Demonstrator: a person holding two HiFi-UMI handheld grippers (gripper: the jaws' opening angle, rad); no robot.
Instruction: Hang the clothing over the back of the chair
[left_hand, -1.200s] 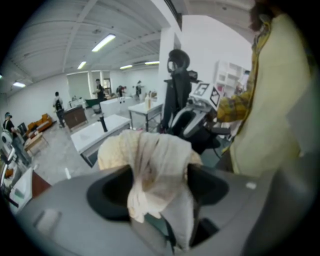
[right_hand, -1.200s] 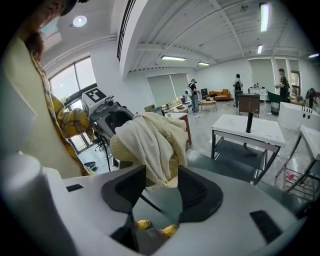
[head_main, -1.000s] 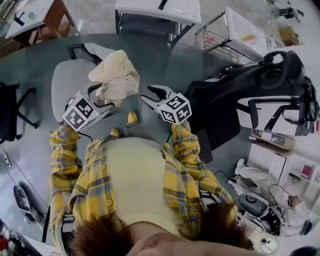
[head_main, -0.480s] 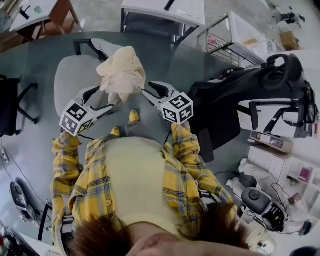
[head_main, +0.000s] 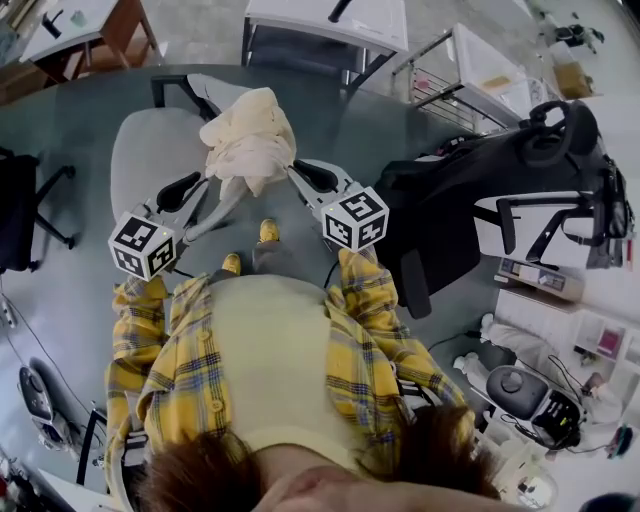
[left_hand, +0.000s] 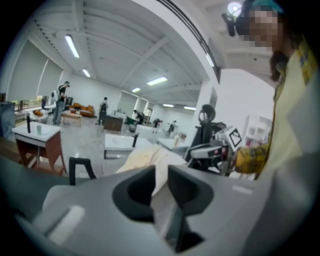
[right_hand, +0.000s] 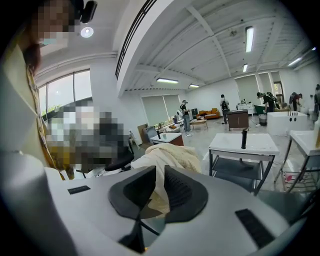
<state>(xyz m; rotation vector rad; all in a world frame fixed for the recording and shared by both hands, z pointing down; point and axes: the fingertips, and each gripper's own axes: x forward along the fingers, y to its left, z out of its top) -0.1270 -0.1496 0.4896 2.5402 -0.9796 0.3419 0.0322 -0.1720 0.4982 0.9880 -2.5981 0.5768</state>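
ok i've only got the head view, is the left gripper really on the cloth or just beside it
Observer: On it. In the left gripper view the left gripper has a fold of the cream cloth between its jaws, which are closing.
Operator: and the right one
Observer: Same there. The right gripper view shows the right gripper closing, with cloth pinched between its ribbed pads.
Operator: anyone else around
Observer: Yes, but far off. In the right gripper view several people stand well down the room.
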